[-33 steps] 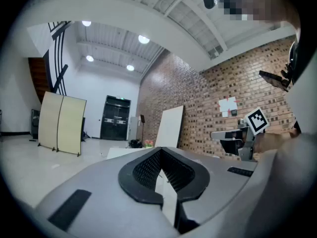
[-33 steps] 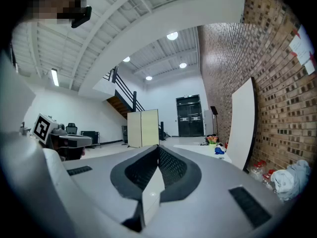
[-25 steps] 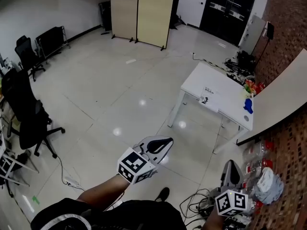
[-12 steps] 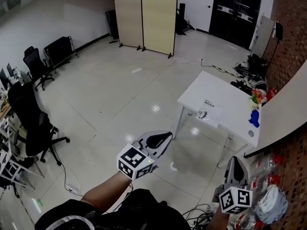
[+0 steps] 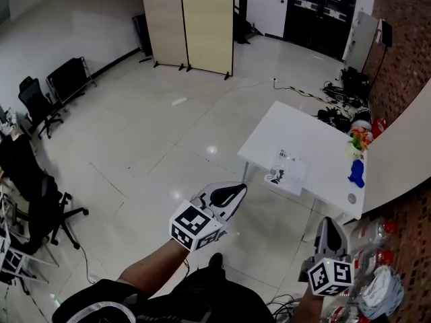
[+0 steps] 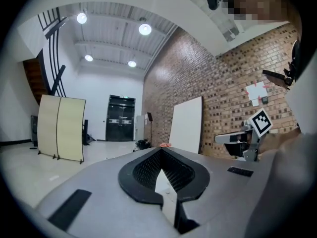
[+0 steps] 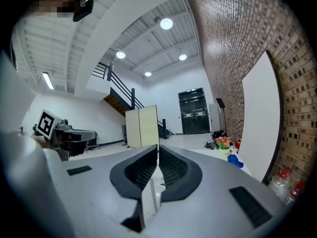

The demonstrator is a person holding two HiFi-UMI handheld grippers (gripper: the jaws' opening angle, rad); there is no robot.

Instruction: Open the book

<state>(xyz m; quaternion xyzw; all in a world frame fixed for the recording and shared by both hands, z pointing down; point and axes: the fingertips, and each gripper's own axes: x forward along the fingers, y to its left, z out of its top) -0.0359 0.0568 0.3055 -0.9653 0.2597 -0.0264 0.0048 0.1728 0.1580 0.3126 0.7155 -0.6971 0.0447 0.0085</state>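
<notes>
Black ribbed jaws meet tip to tip, empty, on both the grey left gripper (image 5: 237, 190) and right gripper (image 5: 328, 224). Beyond them, far right, the thin white book (image 5: 286, 170) lies flat on a white rectangular table (image 5: 316, 136).

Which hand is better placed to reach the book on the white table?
Probably the right, narrowly. The book lies on the white table, ahead and to the right. The right tongs point toward that table, while the left tongs hang left of it. Both are shut, empty and not yet near.
</notes>
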